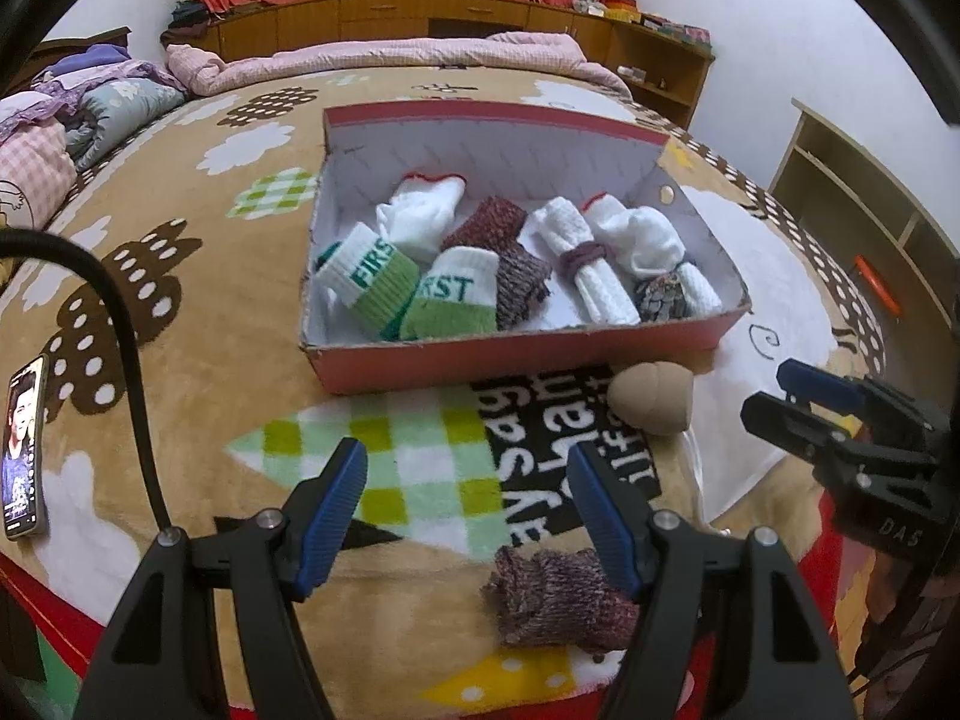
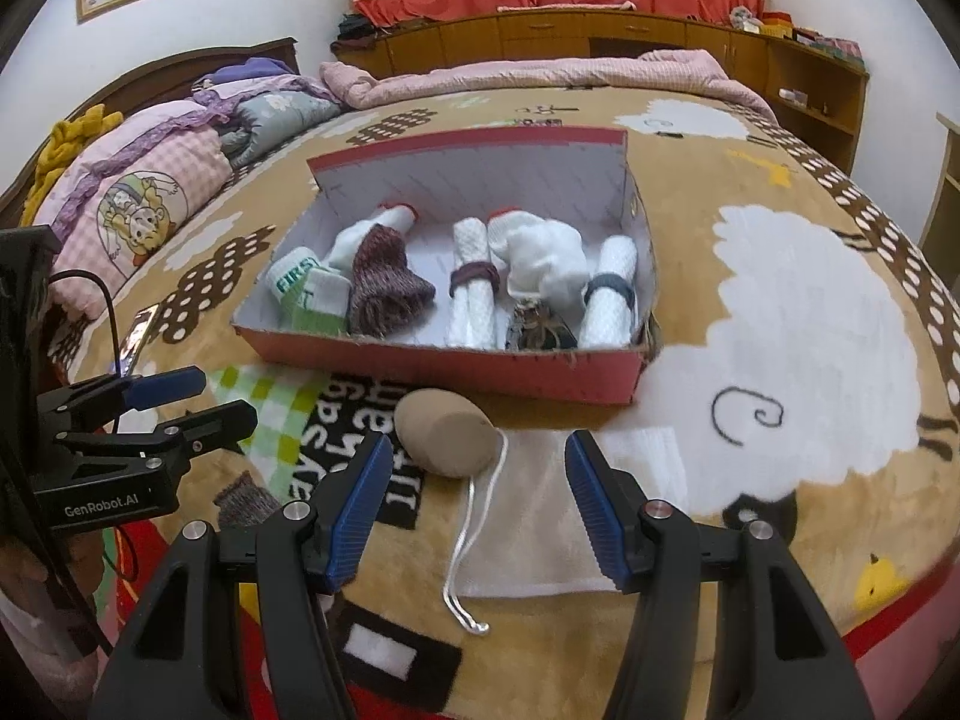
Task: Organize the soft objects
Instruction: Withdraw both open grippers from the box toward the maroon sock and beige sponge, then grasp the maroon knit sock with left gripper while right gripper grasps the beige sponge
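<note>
A red cardboard box (image 1: pixel 516 363) (image 2: pixel 450 369) sits on the bed and holds several rolled socks and towels. A beige rolled sock (image 1: pixel 651 399) (image 2: pixel 447 435) lies just in front of the box. A maroon knitted sock (image 1: pixel 558 597) (image 2: pixel 246 501) lies on the blanket by my left gripper's right finger. A flat white cloth with a white cord (image 2: pixel 540 516) lies under my right gripper. My left gripper (image 1: pixel 468 510) is open and empty above the blanket. My right gripper (image 2: pixel 477 507) is open and empty, just short of the beige sock.
A phone (image 1: pixel 24 447) lies on the blanket at the left, with a black cable (image 1: pixel 129 360) near it. Pillows and folded quilts (image 2: pixel 150 198) lie at the head of the bed. Wooden cabinets (image 1: pixel 420 12) and shelves (image 1: pixel 852 204) line the walls.
</note>
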Demonstrator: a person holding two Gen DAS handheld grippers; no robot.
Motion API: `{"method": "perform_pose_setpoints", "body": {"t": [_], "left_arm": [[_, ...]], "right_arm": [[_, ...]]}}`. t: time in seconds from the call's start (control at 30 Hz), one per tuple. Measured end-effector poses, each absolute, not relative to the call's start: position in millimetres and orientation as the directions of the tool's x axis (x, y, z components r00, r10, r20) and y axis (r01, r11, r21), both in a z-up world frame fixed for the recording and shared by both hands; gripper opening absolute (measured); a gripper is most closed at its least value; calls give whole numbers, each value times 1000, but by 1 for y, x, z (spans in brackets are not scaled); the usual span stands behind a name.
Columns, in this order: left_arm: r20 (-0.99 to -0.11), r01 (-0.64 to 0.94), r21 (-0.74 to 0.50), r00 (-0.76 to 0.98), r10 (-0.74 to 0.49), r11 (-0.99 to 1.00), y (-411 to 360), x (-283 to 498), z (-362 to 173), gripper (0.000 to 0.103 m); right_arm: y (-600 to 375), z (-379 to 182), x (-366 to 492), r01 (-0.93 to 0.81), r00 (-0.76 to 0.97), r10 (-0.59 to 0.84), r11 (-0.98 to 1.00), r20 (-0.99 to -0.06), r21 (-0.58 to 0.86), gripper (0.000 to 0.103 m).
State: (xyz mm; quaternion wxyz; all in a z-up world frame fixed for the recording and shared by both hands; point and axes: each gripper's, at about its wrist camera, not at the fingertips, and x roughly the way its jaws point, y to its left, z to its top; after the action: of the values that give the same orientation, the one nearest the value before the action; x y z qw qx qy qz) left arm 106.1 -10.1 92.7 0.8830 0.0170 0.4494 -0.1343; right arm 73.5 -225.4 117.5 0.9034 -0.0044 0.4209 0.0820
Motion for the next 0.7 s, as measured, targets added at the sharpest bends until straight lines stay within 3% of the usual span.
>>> {"method": "perform_pose_setpoints", "body": {"t": [0.7], "left_arm": [[-844,340,-111,464,-270,934,-24,73,71,73]], "right_arm": [[-231,104,63,-146,604,160,985,-781,89,61]]}}
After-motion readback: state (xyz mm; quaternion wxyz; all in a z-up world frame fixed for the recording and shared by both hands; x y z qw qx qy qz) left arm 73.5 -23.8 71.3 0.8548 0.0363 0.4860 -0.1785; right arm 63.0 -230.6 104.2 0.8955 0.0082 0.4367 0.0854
